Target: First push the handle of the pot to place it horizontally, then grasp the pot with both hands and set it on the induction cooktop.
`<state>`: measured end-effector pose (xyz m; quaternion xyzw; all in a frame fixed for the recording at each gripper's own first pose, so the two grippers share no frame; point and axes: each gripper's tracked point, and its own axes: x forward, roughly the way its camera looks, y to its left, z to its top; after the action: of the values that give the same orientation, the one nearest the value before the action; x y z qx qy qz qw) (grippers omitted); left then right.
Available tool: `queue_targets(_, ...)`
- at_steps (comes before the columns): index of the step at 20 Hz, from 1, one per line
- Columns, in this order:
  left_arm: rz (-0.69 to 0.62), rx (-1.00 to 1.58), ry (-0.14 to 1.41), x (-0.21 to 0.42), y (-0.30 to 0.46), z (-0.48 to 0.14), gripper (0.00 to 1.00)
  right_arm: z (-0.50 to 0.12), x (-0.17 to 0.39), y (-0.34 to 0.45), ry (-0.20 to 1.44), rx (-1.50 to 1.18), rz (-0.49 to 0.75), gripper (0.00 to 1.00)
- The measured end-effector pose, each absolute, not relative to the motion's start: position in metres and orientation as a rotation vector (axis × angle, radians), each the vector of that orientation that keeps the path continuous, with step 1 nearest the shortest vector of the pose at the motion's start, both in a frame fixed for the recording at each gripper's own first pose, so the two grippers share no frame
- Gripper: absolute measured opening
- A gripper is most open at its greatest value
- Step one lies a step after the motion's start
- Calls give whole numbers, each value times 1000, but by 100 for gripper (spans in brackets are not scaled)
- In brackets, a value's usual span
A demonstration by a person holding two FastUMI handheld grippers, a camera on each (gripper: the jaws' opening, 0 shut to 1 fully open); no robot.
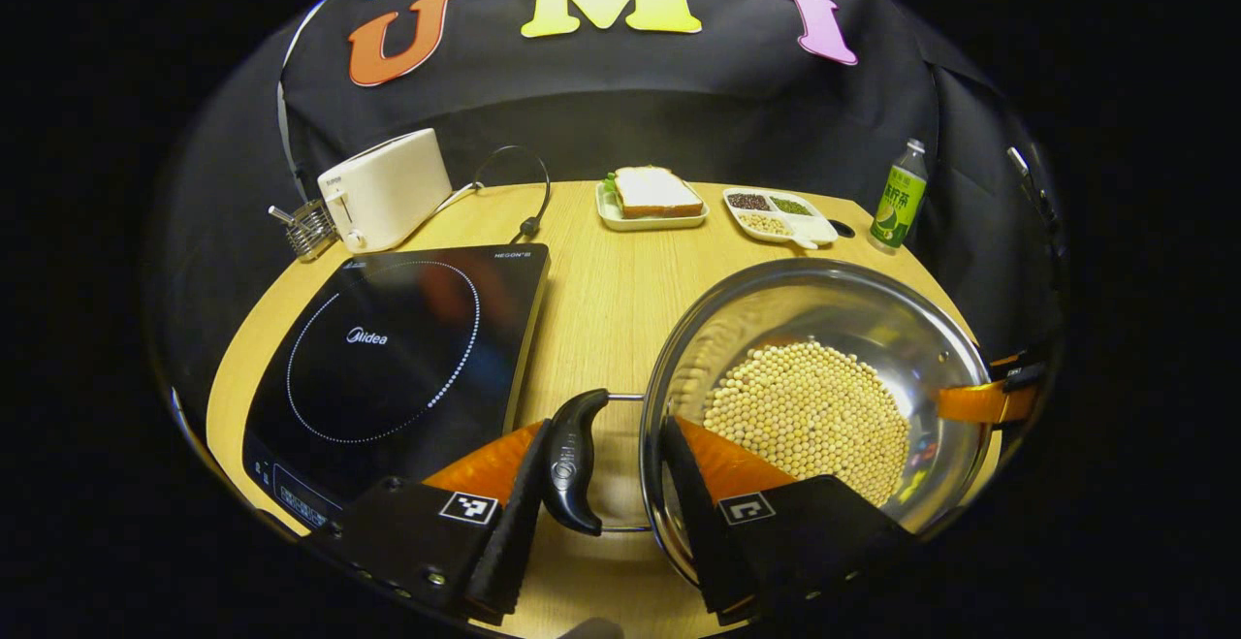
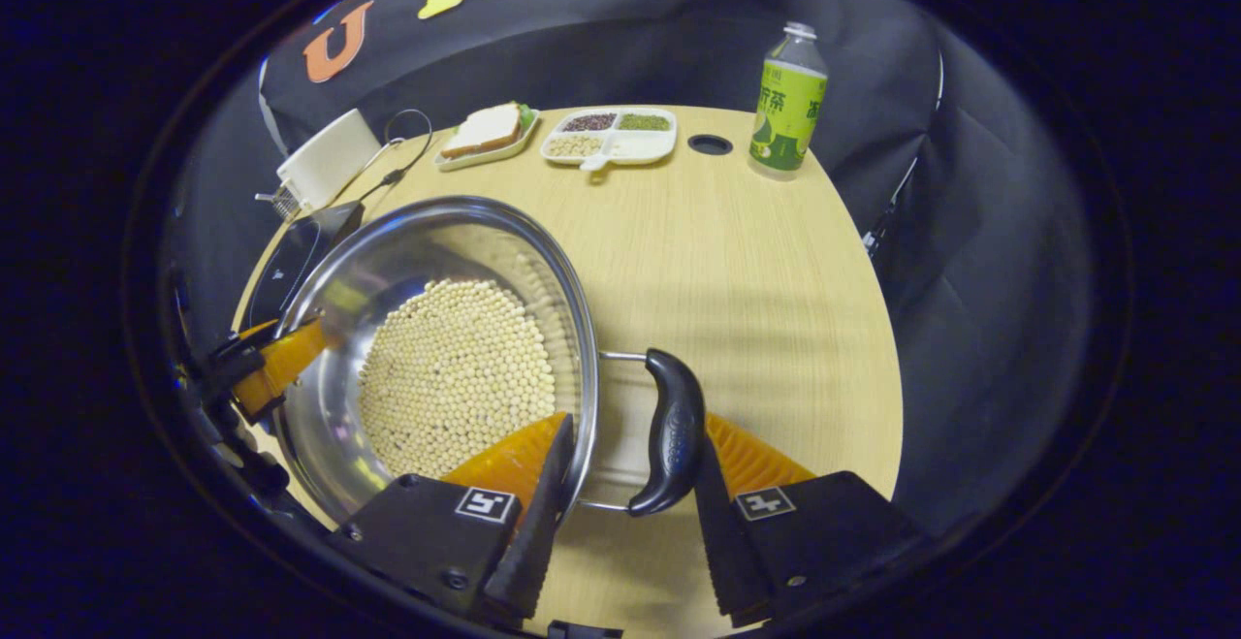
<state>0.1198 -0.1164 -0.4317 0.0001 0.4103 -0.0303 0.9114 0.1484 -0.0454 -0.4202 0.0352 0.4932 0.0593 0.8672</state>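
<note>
Your left gripper (image 1: 599,503) and right gripper (image 2: 628,494) each straddle a black loop handle (image 1: 574,460) of the shiny steel pot (image 1: 824,309) full of pale beans, jaws parted, not clamped. Beside the black induction cooktop (image 1: 388,358), it'll lift heavy and slick; squeeze both handles evenly.

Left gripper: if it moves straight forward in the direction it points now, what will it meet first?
Probably the pot itself: the left gripper already straddles its near handle and rim, so the steel wall comes first. Depth is uncertain.
</note>
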Motion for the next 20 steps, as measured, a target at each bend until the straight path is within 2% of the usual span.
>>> queue_targets(1, -65, -6, 856, 120, -116, -432, 66, -419, 148, -46, 1041, 79, 115, 65)
queue_targets(4, -85, -25, 879, 115, -117, -427, 61, -413, 142, -45, 1045, 111, 101, 58)
queue_targets(5, -93, -24, 866, 116, -116, -423, 71, -406, 137, -45, 1033, 110, 98, 58)
queue_targets(6, -100, -22, 857, 114, -115, -417, 61, -400, 134, -46, 1020, 106, 94, 57)
queue_targets(13, -126, -18, 804, 101, -93, -384, 61, -369, 109, -27, 967, 125, 70, 57)
queue_targets(20, -102, -26, 763, 74, -36, -359, 61, -343, 83, 26, 919, 119, 95, 57)
